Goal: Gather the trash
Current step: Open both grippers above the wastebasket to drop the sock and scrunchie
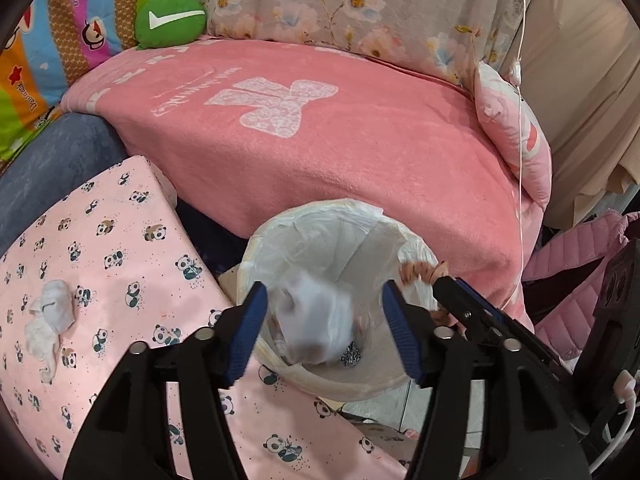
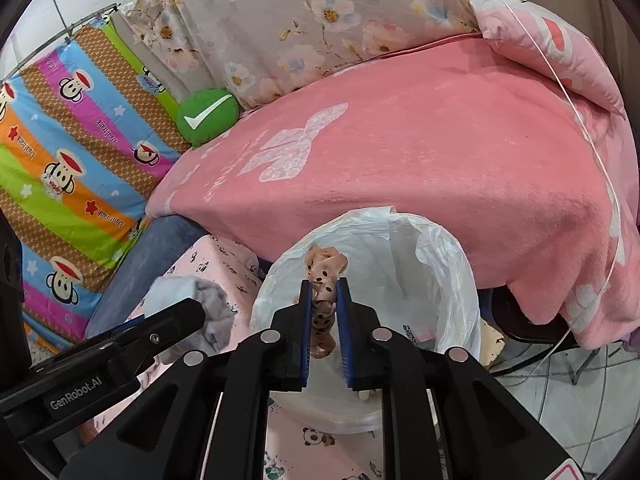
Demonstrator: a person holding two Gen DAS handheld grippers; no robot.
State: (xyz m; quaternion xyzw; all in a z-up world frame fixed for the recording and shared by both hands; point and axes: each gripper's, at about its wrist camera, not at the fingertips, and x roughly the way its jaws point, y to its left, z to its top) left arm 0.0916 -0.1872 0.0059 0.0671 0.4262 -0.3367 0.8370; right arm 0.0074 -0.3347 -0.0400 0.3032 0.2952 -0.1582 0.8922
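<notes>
A round bin lined with a white plastic bag stands between the pink bed and the panda-print surface; it also shows in the right wrist view. My left gripper is open above the bin, and a blurred white tissue wad sits between its fingers, apart from both pads. My right gripper is shut on a crumpled tan spotted wrapper over the bin; it shows at the bin's right rim in the left wrist view. More crumpled white tissue lies on the panda-print surface.
The pink panda-print surface is at the left. A pink blanket covers the bed behind the bin, with a green cushion and pillows. A thin white cable hangs at the right. Tiled floor lies at the lower right.
</notes>
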